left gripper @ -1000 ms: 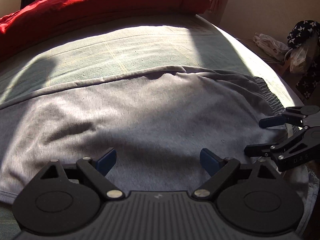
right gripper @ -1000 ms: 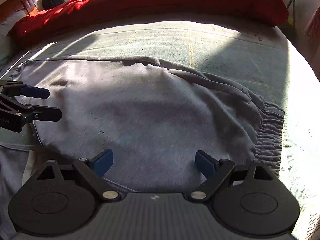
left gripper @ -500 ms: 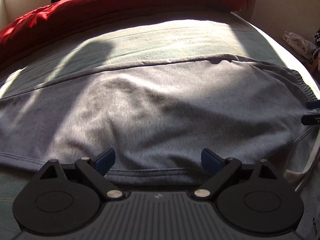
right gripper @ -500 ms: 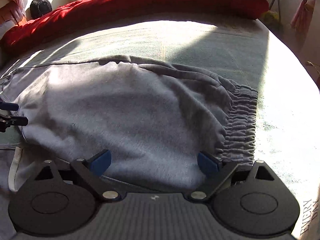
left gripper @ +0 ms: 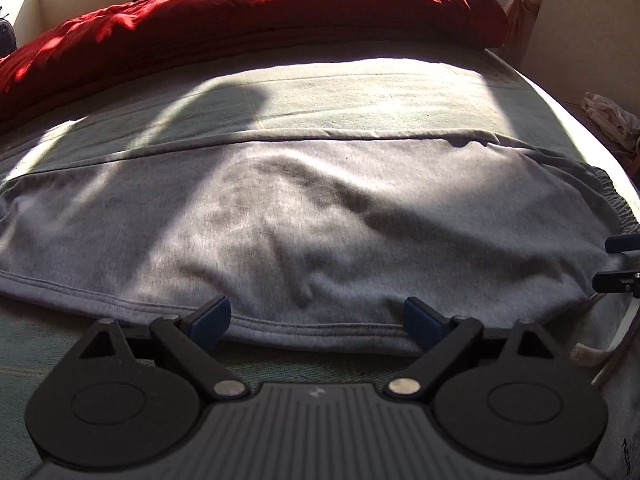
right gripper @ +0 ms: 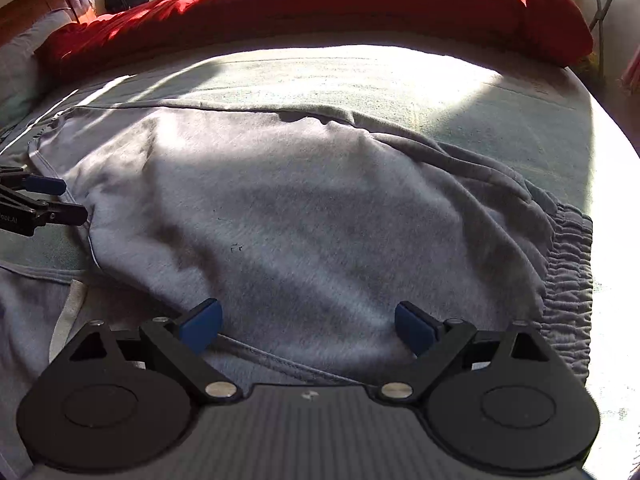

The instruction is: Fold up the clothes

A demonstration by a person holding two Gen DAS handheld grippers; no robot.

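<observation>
across the middle of the bed lie the grey sweatpants (left gripper: 304, 224), spread flat on the pale green sheet (left gripper: 360, 96), with the elastic waistband (right gripper: 568, 264) bunched at the right edge and the legs running off to the left. a white drawstring (left gripper: 616, 344) trails loose at the near right corner.

over the last second both grippers have pulled back toward the near side of the bed. a second ago the left gripper (left gripper: 316, 320) sat over the cloth itself; now its open blue fingers straddle the stitched near seam (left gripper: 320, 330) and hold nothing. the right gripper (right gripper: 308, 322) has also drawn back, jaws spread wide and empty, poised over the near edge close to the waistband. from each wrist view the other gripper shows only as a tip at the frame's border. this reads as lining up to take the near edge in two places, so the lengthwise fold looks about to begin rather than under way.

the fabric is soft fleece-like jersey, mostly smooth, with shallow ripples across the seat and a small pucker at the far edge. one layer seems already laid over another, though how neatly i cannot tell. sunlight and hard shadows cross it.

beyond the sheet, a red duvet (left gripper: 248, 12) is heaped along the head of the bed.
</observation>
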